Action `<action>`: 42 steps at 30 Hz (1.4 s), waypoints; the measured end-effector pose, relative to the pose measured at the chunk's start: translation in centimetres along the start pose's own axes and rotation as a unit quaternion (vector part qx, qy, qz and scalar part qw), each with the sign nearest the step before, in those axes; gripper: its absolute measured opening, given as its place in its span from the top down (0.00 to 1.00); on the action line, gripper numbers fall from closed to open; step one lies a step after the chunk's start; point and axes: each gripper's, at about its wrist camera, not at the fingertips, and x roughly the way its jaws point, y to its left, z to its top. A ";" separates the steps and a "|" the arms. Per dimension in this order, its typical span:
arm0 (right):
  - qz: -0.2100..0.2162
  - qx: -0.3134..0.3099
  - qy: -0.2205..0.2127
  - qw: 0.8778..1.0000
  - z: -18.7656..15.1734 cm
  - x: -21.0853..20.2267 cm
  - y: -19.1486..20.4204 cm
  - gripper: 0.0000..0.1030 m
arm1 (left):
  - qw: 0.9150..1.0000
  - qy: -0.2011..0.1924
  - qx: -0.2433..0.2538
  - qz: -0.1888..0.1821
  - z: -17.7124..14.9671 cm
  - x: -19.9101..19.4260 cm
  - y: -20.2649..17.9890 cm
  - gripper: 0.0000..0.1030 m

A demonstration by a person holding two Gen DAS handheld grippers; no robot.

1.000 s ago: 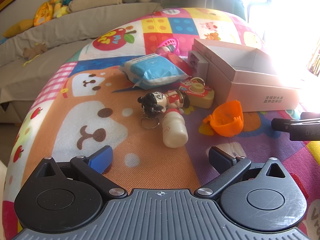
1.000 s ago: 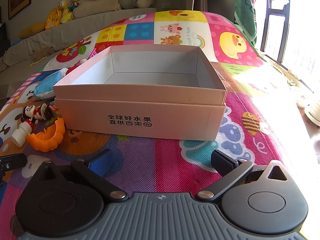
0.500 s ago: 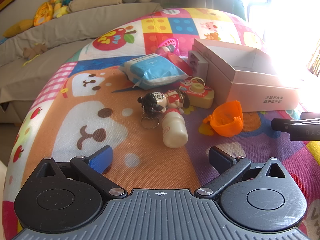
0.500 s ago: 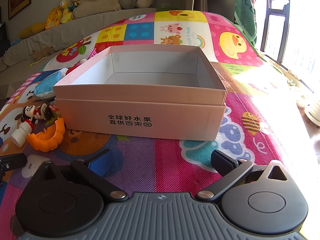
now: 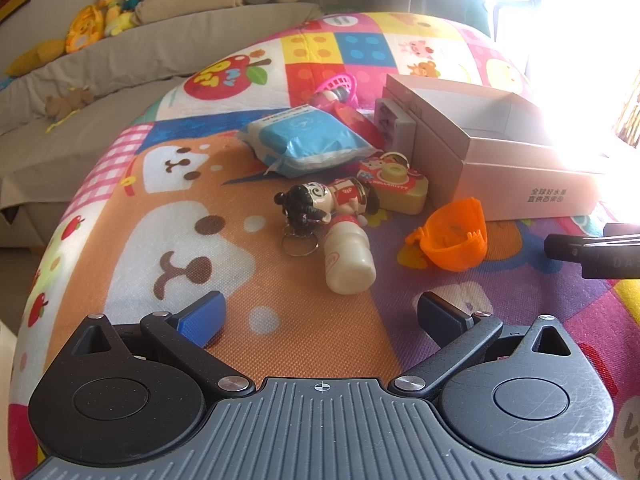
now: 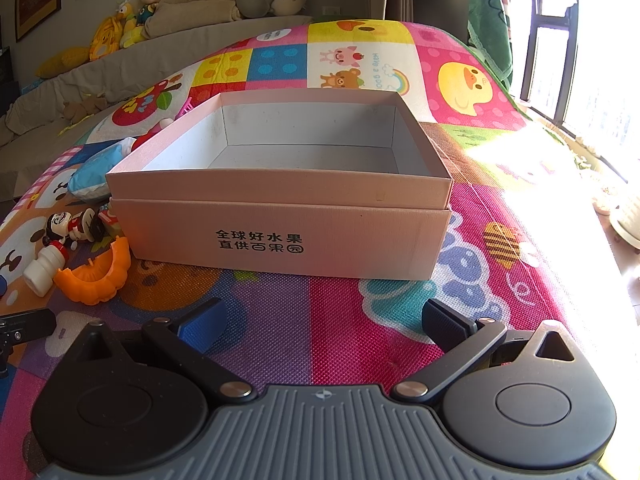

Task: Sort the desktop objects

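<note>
My left gripper (image 5: 320,314) is open and empty, a little short of a white bottle (image 5: 348,254) lying on the play mat. Beyond the bottle lie a doll keychain (image 5: 320,204), a yellow toy camera (image 5: 394,186), a blue tissue pack (image 5: 306,140) and an orange toy (image 5: 452,236). My right gripper (image 6: 322,320) is open and empty in front of an open pink box (image 6: 280,232), which looks empty inside. The box also shows at the right of the left wrist view (image 5: 516,184). The orange toy (image 6: 96,276) and bottle (image 6: 42,270) lie left of the box.
A pink toy basket (image 5: 340,84) and a small lilac box (image 5: 390,118) sit behind the clutter. A grey sofa (image 5: 100,68) with plush toys runs along the back left. Bright window light washes out the right side. The right gripper's tip (image 5: 592,252) shows at the right edge.
</note>
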 end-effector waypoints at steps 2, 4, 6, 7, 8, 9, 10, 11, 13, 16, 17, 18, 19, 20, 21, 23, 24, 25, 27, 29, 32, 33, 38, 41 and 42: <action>-0.003 -0.002 0.003 1.000 -0.4 -0.2 0.7 0.00 | 1.000 0.002 0.002 -0.001 -0.1 -0.1 0.0 0.00; 0.002 -0.005 0.006 1.000 -0.6 -0.7 1.4 0.00 | 1.000 0.004 0.004 -0.002 -0.2 -0.3 -0.1 0.00; 0.011 -0.011 0.004 1.000 -1.0 -1.3 2.0 0.00 | 1.000 0.007 0.006 -0.002 -0.1 -0.2 -0.1 0.00; 0.012 -0.016 0.004 1.000 -1.2 -1.4 2.2 0.00 | 1.000 0.009 0.008 -0.002 0.0 -0.2 -0.2 0.00; 0.015 -0.016 0.007 1.000 -1.2 -1.6 2.2 0.00 | 1.000 0.012 0.009 -0.003 0.0 -0.2 -0.1 0.00; 0.019 -0.017 0.011 1.000 -1.2 -1.9 2.1 0.00 | 1.000 0.016 0.010 -0.004 0.0 -0.3 -0.1 0.00; 0.022 -0.020 0.017 0.999 -1.3 -2.1 2.2 0.00 | 1.000 0.020 0.012 -0.005 0.0 -0.4 0.0 0.00; 0.025 -0.023 0.022 0.999 -1.4 -2.3 2.2 0.00 | 1.000 0.023 0.013 -0.007 0.0 -0.4 0.0 0.00; 0.030 -0.026 0.030 0.999 -1.5 -2.6 2.2 0.00 | 0.999 0.028 0.016 -0.010 0.1 -0.4 0.1 0.00; 0.041 -0.036 0.036 0.998 -1.7 -3.0 2.0 0.00 | 0.999 0.033 0.018 -0.011 0.2 -0.3 0.0 0.00; 0.042 -0.038 0.039 0.998 -1.7 -3.0 2.0 0.00 | 0.999 0.034 0.018 -0.010 0.2 -0.3 0.0 0.00; 0.043 -0.036 0.041 0.998 -1.6 -3.0 2.0 0.00 | 0.999 0.035 0.018 -0.010 0.3 -0.3 0.0 0.00; 0.042 -0.038 0.042 0.997 -1.6 -3.0 2.1 0.00 | 0.999 0.035 0.019 -0.010 0.3 -0.3 0.0 0.00; 0.042 -0.039 0.043 0.997 -1.6 -2.9 2.1 0.00 | 0.999 0.034 0.019 -0.010 0.3 -0.3 0.0 0.00; 0.043 -0.037 0.044 0.997 -1.5 -2.9 2.0 0.00 | 0.999 0.033 0.018 -0.011 0.2 -0.3 0.0 0.00; 0.041 -0.039 0.045 0.997 -1.5 -2.9 2.2 0.00 | 0.999 0.026 0.020 -0.011 0.0 -0.4 0.0 0.00; 0.040 -0.039 0.046 0.997 -1.5 -2.9 2.2 0.00 | 0.999 0.022 0.020 -0.012 -0.1 -0.5 0.0 0.00; 0.040 -0.041 0.045 0.997 -1.5 -2.9 2.2 0.00 | 0.999 0.019 0.020 -0.016 -0.2 -0.6 0.2 0.00; 0.039 -0.040 0.045 0.997 -1.5 -2.9 2.3 0.00 | 0.999 0.014 0.014 -0.031 -0.1 -1.0 0.9 0.00; 0.043 -0.045 0.040 0.997 -1.4 -3.2 2.7 0.00 | 0.999 0.000 0.001 -0.036 0.1 -1.7 2.0 0.00; 0.064 -0.079 -0.003 0.995 -1.0 -4.0 4.7 0.00 | 1.000 -0.021 -0.001 -0.006 0.8 -2.5 3.4 0.00; 0.072 -0.092 -0.014 0.993 -0.7 -4.1 5.6 0.00 | 1.000 -0.025 -0.005 0.001 1.0 -2.6 3.9 0.00; 0.120 -0.128 -0.024 0.984 1.2 -2.3 10.4 0.18 | 0.999 -0.033 -0.043 0.006 1.7 -3.0 5.9 0.00; 0.125 -0.131 -0.018 0.983 1.7 -0.7 11.9 0.34 | 0.999 -0.034 -0.040 -0.002 1.7 -3.1 6.0 0.00; 0.127 -0.128 -0.010 0.984 1.9 -0.2 12.0 0.41 | 0.999 -0.033 -0.036 -0.006 1.6 -3.2 5.9 0.00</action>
